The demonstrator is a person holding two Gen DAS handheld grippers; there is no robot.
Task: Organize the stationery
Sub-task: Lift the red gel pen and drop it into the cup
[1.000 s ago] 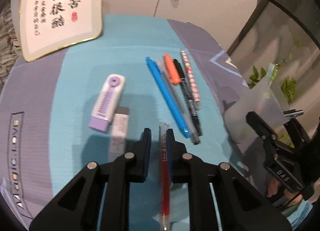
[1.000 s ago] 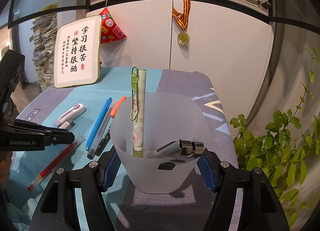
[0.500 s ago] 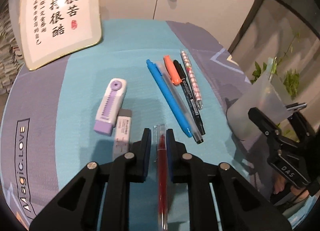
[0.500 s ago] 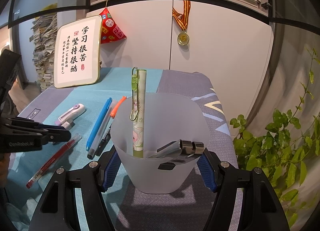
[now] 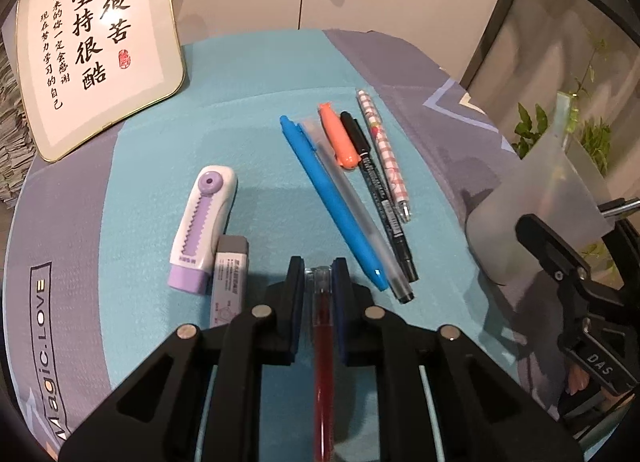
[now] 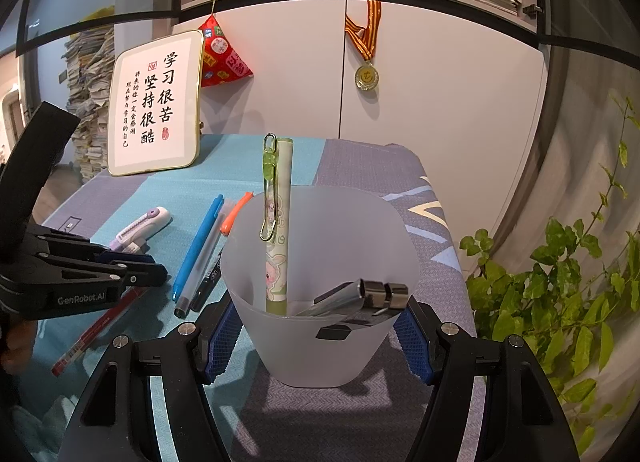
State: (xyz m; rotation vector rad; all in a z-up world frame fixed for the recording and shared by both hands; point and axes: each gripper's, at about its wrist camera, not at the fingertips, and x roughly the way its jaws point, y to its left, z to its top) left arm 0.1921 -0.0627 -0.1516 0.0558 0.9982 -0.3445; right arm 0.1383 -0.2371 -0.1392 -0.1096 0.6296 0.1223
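A teal and grey tablecloth (image 5: 248, 134) is covering the table in front of white cabinet doors. My left gripper (image 5: 318, 274) is pinching the red gel pen (image 5: 322, 346) in narrow jaws, just left of the frosted cup (image 6: 320, 294). My right gripper (image 6: 320, 336) is clamping that cup from both sides; a green pen (image 6: 278, 222) is standing in it. Left of the cup are lying a blue pen (image 5: 332, 202), a clear pen (image 5: 356, 210), an orange highlighter (image 5: 338, 136), a black marker (image 5: 378, 198), a checked pen (image 5: 384, 150), then a purple correction tape (image 5: 200, 222) and a grey eraser (image 5: 230, 274).

Our left gripper (image 5: 319, 276) points steeply down, jaws pinched nearly together on something thin between its fingertips. Our right gripper (image 6: 320, 336) tilts gently downward, pads pressing something wide between them.
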